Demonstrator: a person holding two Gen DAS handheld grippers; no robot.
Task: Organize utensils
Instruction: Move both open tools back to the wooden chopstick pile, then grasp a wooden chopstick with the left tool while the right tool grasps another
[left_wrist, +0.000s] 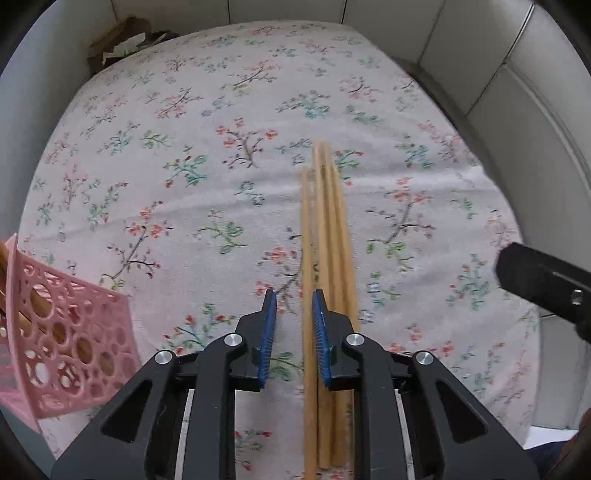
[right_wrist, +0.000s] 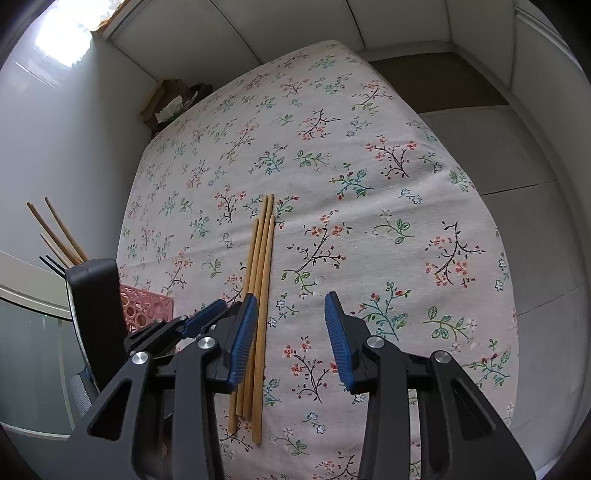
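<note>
Several wooden chopsticks (left_wrist: 327, 258) lie side by side on the floral tablecloth (left_wrist: 207, 155); they also show in the right wrist view (right_wrist: 260, 295). My left gripper (left_wrist: 294, 306) hangs over them, open, with the leftmost chopstick between its blue pads and the others under the right finger. My right gripper (right_wrist: 290, 314) is open and empty, just right of the chopsticks. A pink perforated basket (left_wrist: 70, 343) holding chopsticks (right_wrist: 59, 236) and a dark fork stands at the left; it also shows in the right wrist view (right_wrist: 146, 304).
The right gripper's black body (left_wrist: 543, 284) shows at the right edge of the left wrist view. A brown bag with paper (right_wrist: 171, 103) sits past the table's far left corner. White cabinets and grey floor surround the table.
</note>
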